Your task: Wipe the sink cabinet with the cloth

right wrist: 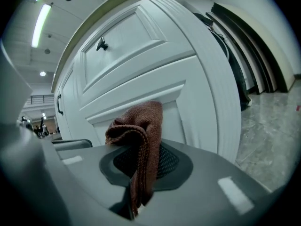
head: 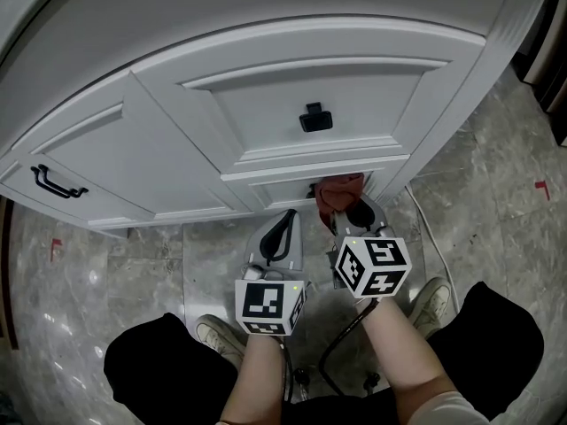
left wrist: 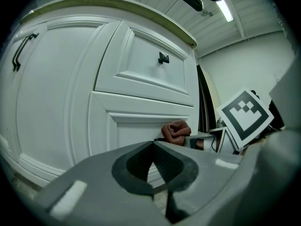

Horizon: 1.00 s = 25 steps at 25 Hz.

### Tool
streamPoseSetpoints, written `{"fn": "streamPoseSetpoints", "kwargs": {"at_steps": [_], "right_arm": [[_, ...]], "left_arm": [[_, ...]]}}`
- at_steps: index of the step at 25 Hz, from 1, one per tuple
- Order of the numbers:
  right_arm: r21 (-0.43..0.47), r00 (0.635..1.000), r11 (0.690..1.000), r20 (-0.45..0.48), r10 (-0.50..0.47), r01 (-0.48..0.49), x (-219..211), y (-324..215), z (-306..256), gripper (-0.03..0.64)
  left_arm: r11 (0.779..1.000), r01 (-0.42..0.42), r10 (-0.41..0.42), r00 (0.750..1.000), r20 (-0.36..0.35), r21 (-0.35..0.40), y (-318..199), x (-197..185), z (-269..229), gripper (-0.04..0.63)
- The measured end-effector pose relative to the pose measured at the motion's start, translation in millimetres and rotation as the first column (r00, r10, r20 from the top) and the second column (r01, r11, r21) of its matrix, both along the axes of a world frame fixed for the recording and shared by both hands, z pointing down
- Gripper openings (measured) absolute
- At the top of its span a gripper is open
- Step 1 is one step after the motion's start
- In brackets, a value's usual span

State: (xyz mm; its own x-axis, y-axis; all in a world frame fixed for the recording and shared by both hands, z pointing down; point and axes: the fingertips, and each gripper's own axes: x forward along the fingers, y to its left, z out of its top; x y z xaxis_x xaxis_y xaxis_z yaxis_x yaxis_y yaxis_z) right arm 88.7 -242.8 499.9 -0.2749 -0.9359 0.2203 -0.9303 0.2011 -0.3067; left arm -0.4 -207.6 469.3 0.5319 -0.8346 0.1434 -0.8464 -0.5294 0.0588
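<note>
The white sink cabinet (head: 266,69) curves across the top of the head view, with a black drawer knob (head: 314,118) in the middle. A reddish-brown cloth (head: 339,193) is clamped in my right gripper (head: 352,209) and rests against the lower panel under the drawer. In the right gripper view the cloth (right wrist: 141,135) bunches up above the jaws of the right gripper (right wrist: 141,147) and hangs down between them. My left gripper (head: 285,220) hovers just left of it, shut and empty, and points at the cabinet base. The left gripper view shows the left gripper (left wrist: 153,144), the cloth (left wrist: 175,132) and the cabinet (left wrist: 70,88).
A black bar handle (head: 58,182) sits on the cabinet's left door. Grey marble floor (head: 496,202) lies below, with a pale cable (head: 434,228) at the right. The person's shoes (head: 217,333) and knees are close behind the grippers. Dark boards (right wrist: 249,46) lean against the wall right of the cabinet.
</note>
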Motion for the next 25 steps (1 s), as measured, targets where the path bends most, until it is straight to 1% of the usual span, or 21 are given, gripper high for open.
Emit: {"fn": "streamPoseSetpoints", "kwargs": {"at_steps": [2,4,8,12,16,19,22,23,25], "right_arm": [[0.011,0.998,1.0,-0.063,0.002,-0.001,9.5,1.0,1.4,0.081],[0.014,0.996,1.0,-0.09,0.01,-0.009,19.6,1.6,1.9,0.081],[0.009,0.994,0.999,-0.093,0.05,-0.049,43.1,3.7,2.8,0.081],[-0.002,0.994,0.998,-0.084,0.065,-0.065,56.5,7.5,2.2,0.081],[-0.012,0.991,0.994,-0.073,0.11,-0.111,69.6,12.8,0.6,0.083],[-0.031,0.98,0.982,-0.066,0.186,-0.188,90.0,16.3,3.9,0.081],[-0.042,0.963,0.966,-0.096,0.251,-0.256,109.6,20.1,8.2,0.081],[-0.038,0.961,0.964,-0.096,0.257,-0.262,110.5,21.7,8.6,0.081],[-0.026,0.968,0.971,-0.079,0.236,-0.239,99.3,23.3,9.6,0.081]], "left_arm": [[1.0,-0.005,0.005,1.0,0.001,0.001,0.0,4.0,0.6,0.0],[1.0,-0.016,0.016,1.0,-0.003,0.006,0.3,9.0,0.0,0.0],[0.999,-0.032,0.032,0.999,-0.012,0.003,2.0,19.2,1.3,0.0],[0.999,-0.046,0.046,0.999,-0.021,0.003,3.9,29.1,0.8,0.0],[0.998,-0.07,0.07,0.998,-0.006,0.004,7.5,37.1,4.2,0.0],[0.998,-0.069,0.069,0.998,0.001,-0.003,9.6,33.7,8.5,0.0],[0.999,-0.048,0.048,0.999,-0.001,-0.004,10.0,22.0,9.4,0.0],[0.999,-0.041,0.041,0.999,-0.001,-0.004,10.5,17.2,10.0,0.0],[1.0,-0.025,0.025,1.0,0.005,-0.011,11.8,6.2,14.0,0.0]]}}
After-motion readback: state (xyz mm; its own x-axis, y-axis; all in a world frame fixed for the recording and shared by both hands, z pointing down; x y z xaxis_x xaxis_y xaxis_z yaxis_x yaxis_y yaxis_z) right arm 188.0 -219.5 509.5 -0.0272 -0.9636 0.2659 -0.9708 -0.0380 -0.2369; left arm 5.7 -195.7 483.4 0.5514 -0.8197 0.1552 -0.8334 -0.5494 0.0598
